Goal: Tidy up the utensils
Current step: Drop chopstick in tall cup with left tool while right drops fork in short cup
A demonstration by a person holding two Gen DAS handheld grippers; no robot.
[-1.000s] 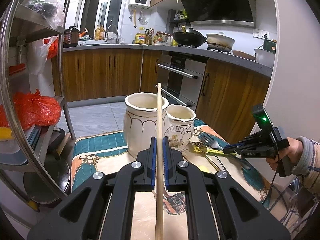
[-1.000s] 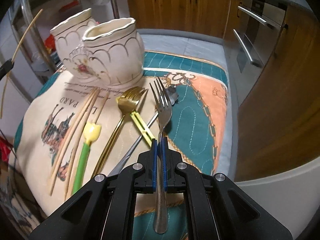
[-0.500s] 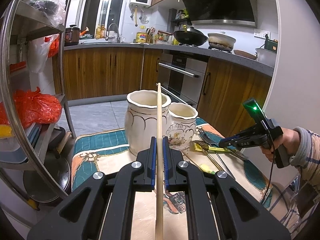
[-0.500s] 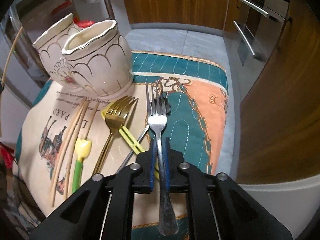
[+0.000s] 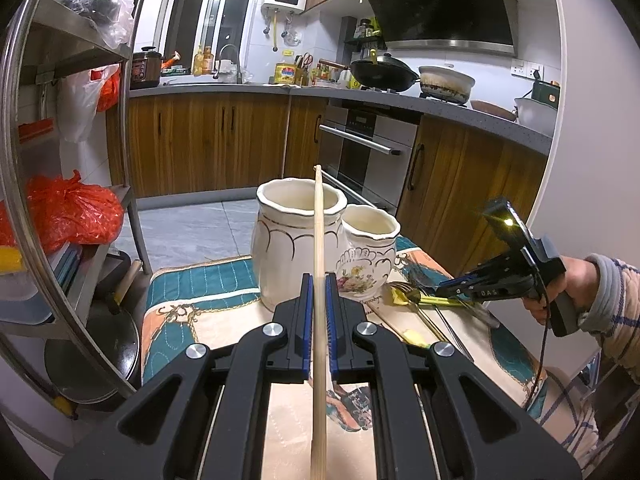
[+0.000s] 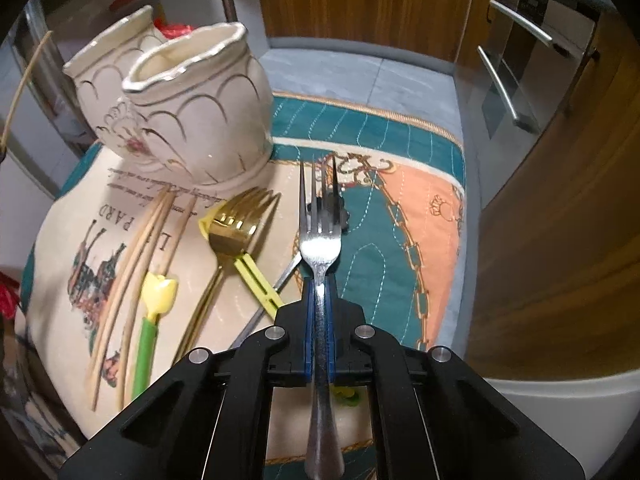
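Left gripper clamping chopstick, right gripper clamping steel fork, gold fork clearest from right wrist.

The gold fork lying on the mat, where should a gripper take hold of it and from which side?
Grip the gold fork on its thin handle, below the head, coming straight down from above with the fingers either side. It lies flat on the mat, with a yellow utensil crossing under its neck and chopsticks alongside.
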